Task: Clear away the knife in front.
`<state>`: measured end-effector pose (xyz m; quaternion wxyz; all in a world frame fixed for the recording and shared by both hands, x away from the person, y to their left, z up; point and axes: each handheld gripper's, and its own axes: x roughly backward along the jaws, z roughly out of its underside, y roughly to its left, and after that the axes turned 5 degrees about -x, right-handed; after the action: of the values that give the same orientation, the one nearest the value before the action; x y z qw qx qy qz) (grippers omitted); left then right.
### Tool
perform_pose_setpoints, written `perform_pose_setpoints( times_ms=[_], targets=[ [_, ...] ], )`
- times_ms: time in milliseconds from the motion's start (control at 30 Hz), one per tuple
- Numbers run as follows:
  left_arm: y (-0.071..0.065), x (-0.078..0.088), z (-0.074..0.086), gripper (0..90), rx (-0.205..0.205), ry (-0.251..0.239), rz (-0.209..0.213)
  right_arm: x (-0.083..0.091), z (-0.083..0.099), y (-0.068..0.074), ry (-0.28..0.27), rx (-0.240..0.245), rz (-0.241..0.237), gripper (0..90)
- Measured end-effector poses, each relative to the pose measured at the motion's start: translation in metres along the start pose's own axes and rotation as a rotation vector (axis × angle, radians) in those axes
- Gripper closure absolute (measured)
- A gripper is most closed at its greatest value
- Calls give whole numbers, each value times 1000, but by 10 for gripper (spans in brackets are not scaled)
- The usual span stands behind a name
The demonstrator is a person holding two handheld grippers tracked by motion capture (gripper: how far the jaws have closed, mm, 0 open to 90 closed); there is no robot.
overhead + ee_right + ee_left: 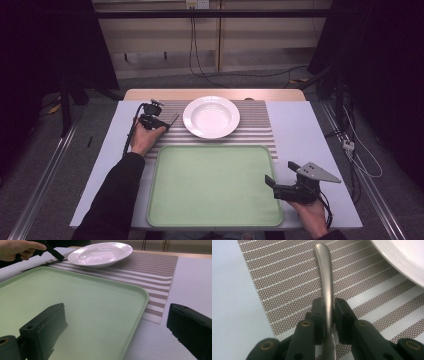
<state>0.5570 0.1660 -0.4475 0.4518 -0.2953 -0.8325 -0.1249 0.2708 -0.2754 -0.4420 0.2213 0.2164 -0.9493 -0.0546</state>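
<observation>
Clamped between the pads of the left gripper (328,315): the slim metal handle of a piece of cutlery (325,277), its rounded end stretched out ahead over the brown-and-white striped placemat (287,290). Just to the right of that handle, the rim of a white plate (402,260). Seen from the high view, the left gripper (162,122) at the mat's left edge, with the cutlery (172,119) close beside the plate (211,116) and apart from it. In front of the mat, nearer the person, a pale green tray (215,185). At the tray's right edge, the right gripper (280,177), jaws spread wide and holding nothing, one over the tray (75,310) and the other over the pale table (190,280) just beyond its rim.
</observation>
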Motion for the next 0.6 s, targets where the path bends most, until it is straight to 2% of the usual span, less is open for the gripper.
perform_pose_setpoints(
  times_ms=[133, 200, 400, 600],
  targets=[
    [-1, -1, -2, 785, -16, 12, -2, 0, 0, 0, 1, -2, -4, 23],
    [0, -1, -2, 785, -8, 16, 5, 0, 0, 0, 1, -1, -4, 23],
    [-2, -3, -4, 787, -20, 15, -13, -1, 0, 1, 4, 3, -5, 23],
    [-1, -3, -5, 787, -16, 25, -4, -1, 0, 1, 6, 2, -5, 23]
  ],
)
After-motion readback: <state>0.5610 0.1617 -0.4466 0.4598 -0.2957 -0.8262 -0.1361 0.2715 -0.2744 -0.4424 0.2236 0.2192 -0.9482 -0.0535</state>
